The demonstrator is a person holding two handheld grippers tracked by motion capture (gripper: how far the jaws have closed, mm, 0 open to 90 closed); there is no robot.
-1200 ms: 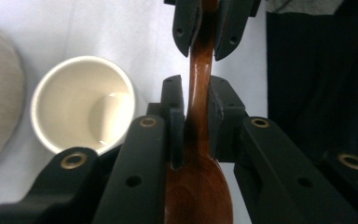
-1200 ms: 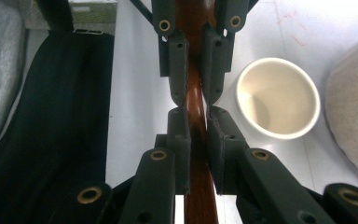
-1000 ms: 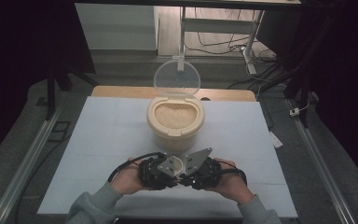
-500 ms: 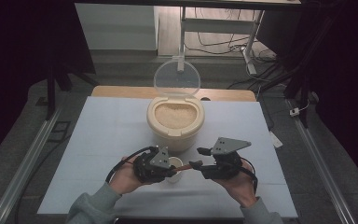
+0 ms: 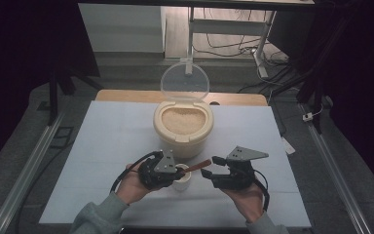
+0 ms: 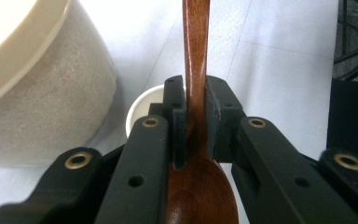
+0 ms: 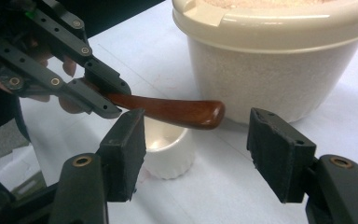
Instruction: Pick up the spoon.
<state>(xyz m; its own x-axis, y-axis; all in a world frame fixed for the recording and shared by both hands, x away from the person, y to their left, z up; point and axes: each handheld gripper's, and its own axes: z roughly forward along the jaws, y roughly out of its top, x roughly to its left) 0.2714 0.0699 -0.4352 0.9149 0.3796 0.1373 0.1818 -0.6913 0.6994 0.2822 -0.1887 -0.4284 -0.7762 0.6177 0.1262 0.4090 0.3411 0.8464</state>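
The lower left and right of the tabletop [image 5: 102, 146] lie bare, with wide passage. At frame centre the big rice container [image 5: 183, 126] and its raised lid [image 5: 184, 81] block the way; just below stands the small white cup [image 5: 181, 181], under the wooden spoon [image 5: 199, 165].

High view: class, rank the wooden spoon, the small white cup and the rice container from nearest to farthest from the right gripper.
From the right gripper:
1. Wooden spoon, handle tip just left of its jaws.
2. Small white cup, farther left, under the left gripper.
3. Rice container, behind, mid-table.
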